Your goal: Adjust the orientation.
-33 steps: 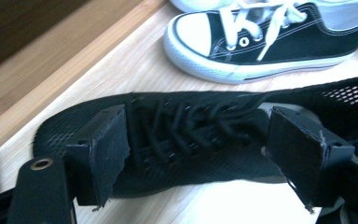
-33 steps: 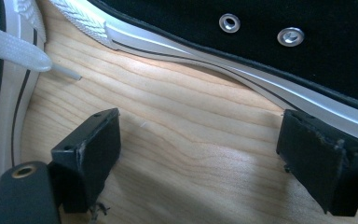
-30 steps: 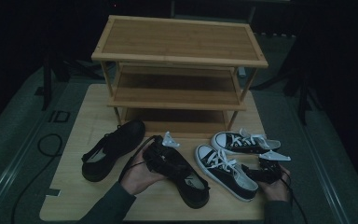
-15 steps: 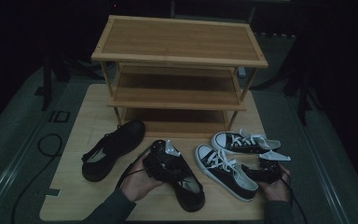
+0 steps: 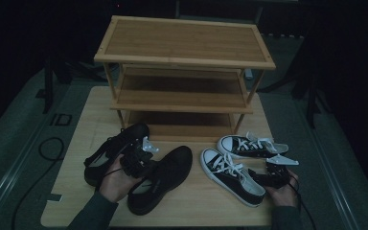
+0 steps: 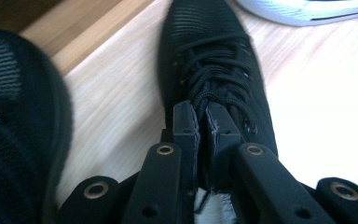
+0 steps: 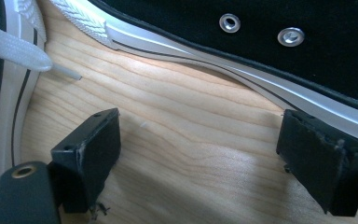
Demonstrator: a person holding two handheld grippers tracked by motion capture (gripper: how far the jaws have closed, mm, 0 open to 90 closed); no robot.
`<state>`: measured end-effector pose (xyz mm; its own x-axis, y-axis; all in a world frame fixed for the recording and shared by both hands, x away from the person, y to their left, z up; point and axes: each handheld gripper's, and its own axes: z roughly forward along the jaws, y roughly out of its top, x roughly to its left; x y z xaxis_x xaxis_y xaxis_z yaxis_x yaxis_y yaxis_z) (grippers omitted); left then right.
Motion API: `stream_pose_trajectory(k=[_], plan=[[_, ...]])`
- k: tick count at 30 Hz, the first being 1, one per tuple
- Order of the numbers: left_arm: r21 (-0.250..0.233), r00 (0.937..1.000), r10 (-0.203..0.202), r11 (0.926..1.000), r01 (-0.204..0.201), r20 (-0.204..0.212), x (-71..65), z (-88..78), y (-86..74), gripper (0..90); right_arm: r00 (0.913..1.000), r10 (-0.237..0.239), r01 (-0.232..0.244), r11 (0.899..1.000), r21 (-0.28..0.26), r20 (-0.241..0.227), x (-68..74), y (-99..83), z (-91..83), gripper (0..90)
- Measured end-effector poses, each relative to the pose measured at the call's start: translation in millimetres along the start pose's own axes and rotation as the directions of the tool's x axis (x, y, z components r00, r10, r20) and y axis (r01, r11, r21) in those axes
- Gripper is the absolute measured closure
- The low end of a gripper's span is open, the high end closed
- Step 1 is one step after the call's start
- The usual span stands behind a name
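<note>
1. My left gripper (image 5: 141,155) sits over the collar of the black mesh lace-up shoe (image 5: 165,175), which lies on the wooden table (image 5: 196,206) in front of the bamboo shoe rack (image 5: 184,72), toe pointing toward the rack's bottom shelf.
2. In the left gripper view my two black jaws have just been closing, and they now stand nearly together, with only a narrow slit between the pads. They pinch the top of this shoe (image 6: 219,84), where the black laces (image 6: 209,93) bunch at the tongue.
3. The second black shoe (image 5: 117,151) of the pair lies just beside the gripped one, on its left as seen from the rack's front, heel toward me. Its dark mesh side (image 6: 18,121) shows at the left edge of the left gripper view. A strip of bare table separates the two.
4. My right gripper (image 5: 278,170) rests low on the table, in front of the rack's right leg. Its jaws stand wide apart with only bare wood between the pads (image 7: 91,149); they hold nothing.
5. Two black-and-white canvas sneakers lie in front of the rack's right half. The nearer sneaker (image 5: 232,175) is just beside my right gripper; its white sole edge and two metal eyelets (image 7: 261,28) show above the open jaws.
6. The farther sneaker (image 5: 251,146) lies closer to the rack, its white lace (image 7: 14,46) crossing the corner of the right gripper view.
</note>
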<state>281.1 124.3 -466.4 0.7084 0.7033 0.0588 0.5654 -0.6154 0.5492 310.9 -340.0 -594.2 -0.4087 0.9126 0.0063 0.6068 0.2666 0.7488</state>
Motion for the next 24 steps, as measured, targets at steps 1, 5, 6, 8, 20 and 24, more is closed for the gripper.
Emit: stream_pose_trajectory(k=[1, 5, 6, 8, 20, 24], plan=[[0.001, 1.0, 0.001, 1.0, -0.001, -0.003, 1.7, -0.6, -0.6, 84.8, 1.0, 0.0, 0.0, 1.0, 0.0, 0.0, 0.0, 0.0, 0.0, 13.6], [0.002, 0.9998, 0.001, 1.0, -0.001, -0.021, 8.9, -2.4, -2.6, 85.1, 1.0, 0.0, 0.0, 1.0, 0.0, 0.0, 0.0, 0.0, 0.0, 13.6], [0.003, 0.9997, 0.002, 1.0, -0.002, -0.025, 10.6, -2.4, -3.2, 85.2, 1.0, 0.0, 0.0, 1.0, 0.0, 0.0, 0.0, 0.0, 0.0, 13.6], [0.001, 0.9986, -0.009, 1.0, 0.009, -0.053, 14.3, -3.1, -5.0, 85.4, 1.0, 0.0, 0.0, 1.0, 0.0, 0.0, 0.0, 0.0, 0.0, 13.6], [0.001, 0.9923, -0.043, 0.9991, 0.043, -0.116, 43.7, -15.7, -24.7, 85.4, 1.0, 0.0, 0.0, 1.0, 0.0, 0.0, 0.0, 0.0, 0.0, 13.6], [0.002, 0.9872, -0.053, 0.9985, 0.054, -0.15, 51.5, -19.5, -28.0, 85.4, 1.0, 0.0, 0.0, 1.0, 0.0, 0.0, 0.0, 0.0, 0.0, 13.6]])
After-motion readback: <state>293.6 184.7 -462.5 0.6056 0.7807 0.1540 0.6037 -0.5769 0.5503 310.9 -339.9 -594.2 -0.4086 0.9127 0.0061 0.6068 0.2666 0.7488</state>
